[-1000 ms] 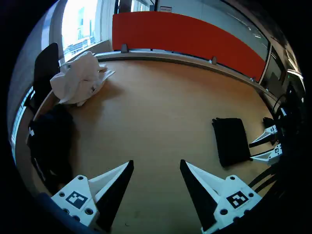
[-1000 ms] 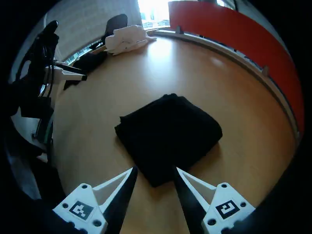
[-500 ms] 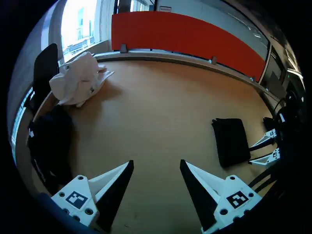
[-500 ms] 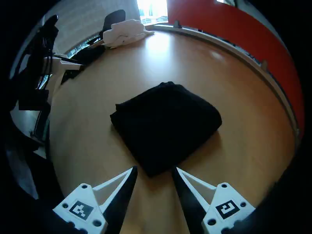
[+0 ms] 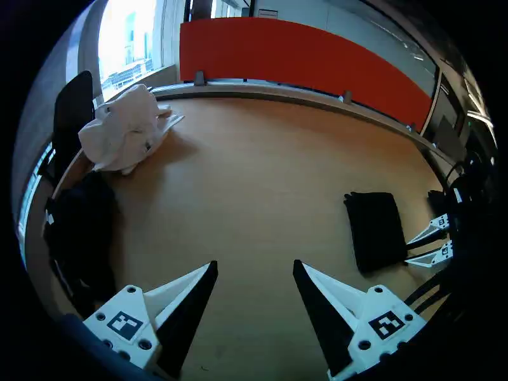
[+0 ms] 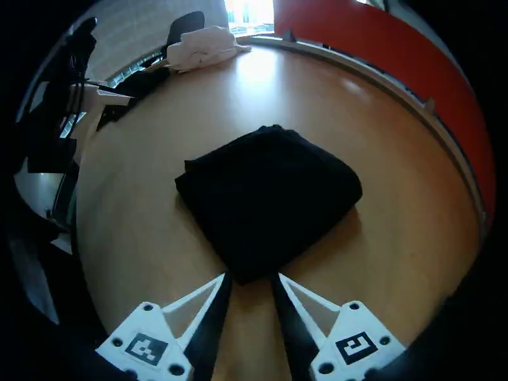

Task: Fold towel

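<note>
The wooden table (image 5: pixel 254 165) takes up most of both views, its far edge backed by a long red partition (image 5: pixel 286 57). The black towel (image 6: pixel 267 197) lies flat on the table as a compact, thick rectangle that looks already folded at least once. In the left gripper view it sits well off to the right side, and in the right gripper view it is directly ahead with 1 corner pointing back at the camera. A white cloth heap (image 5: pixel 124 130) rests at the far corner of the table, well apart from the towel and not in the way. The right gripper (image 6: pixel 249 277) is low at that near corner, its 2 fingers set a modest gap apart with the corner tip just at their mouth. They are released, not pressing the cloth. The left gripper (image 5: pixel 254 263) hangs over bare wood with its jaws spread wide, grasping nothing. The step in hand appears to be taking the near corner for a further fold or a final tidy. To do it well, the right fingers should slide further in so they catch every layer, then clench firmly. The left gripper should come across and pin or lift the neighbouring corner, so the stack turns over evenly rather than skewing.
</note>
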### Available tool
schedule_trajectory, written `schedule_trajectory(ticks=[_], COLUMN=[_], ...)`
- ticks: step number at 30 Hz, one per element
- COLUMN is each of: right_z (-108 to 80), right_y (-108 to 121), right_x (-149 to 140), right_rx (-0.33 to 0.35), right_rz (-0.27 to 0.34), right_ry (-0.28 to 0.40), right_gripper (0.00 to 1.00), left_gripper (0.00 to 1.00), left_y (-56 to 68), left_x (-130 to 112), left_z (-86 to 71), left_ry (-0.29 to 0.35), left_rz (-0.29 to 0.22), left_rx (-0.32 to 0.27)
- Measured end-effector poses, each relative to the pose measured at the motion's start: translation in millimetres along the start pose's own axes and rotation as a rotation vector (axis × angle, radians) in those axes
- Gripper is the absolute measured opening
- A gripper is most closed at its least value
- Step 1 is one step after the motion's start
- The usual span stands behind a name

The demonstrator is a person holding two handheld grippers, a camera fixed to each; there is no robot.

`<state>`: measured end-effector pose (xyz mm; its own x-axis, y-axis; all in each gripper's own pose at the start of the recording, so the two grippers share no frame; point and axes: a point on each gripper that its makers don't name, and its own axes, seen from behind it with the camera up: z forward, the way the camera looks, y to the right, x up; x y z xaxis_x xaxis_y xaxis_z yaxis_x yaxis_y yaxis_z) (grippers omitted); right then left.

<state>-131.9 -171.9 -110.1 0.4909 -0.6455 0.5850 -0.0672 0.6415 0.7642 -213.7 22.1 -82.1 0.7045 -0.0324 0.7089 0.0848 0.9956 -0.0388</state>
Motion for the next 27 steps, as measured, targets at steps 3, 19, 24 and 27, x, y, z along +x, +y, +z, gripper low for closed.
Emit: schedule_trajectory(ticks=[3,19,24,27], right_z=[0.0,-5.0,-16.3,-24.3], right_y=[0.7,-1.5,0.9,2.0], right_x=[-0.7,9.3,27.8,44.5], right_rx=[-0.001,-0.004,-0.015,-0.022], right_rz=[-0.001,0.025,0.021,0.009], right_ry=[0.0,0.045,0.083,0.113], right_gripper=[0.28,0.04,0.04,0.04], left_gripper=[0.88,0.88,0.88,0.88], left_y=[-0.6,1.4,2.5,3.3], left_x=[0.7,-2.1,-1.8,-1.2], left_z=[0.5,0.5,0.2,-0.1], left_ry=[0.0,-0.005,-0.003,-0.001], left_rz=[0.0,0.003,0.004,0.007], left_rx=[0.0,-0.004,-0.007,-0.01])
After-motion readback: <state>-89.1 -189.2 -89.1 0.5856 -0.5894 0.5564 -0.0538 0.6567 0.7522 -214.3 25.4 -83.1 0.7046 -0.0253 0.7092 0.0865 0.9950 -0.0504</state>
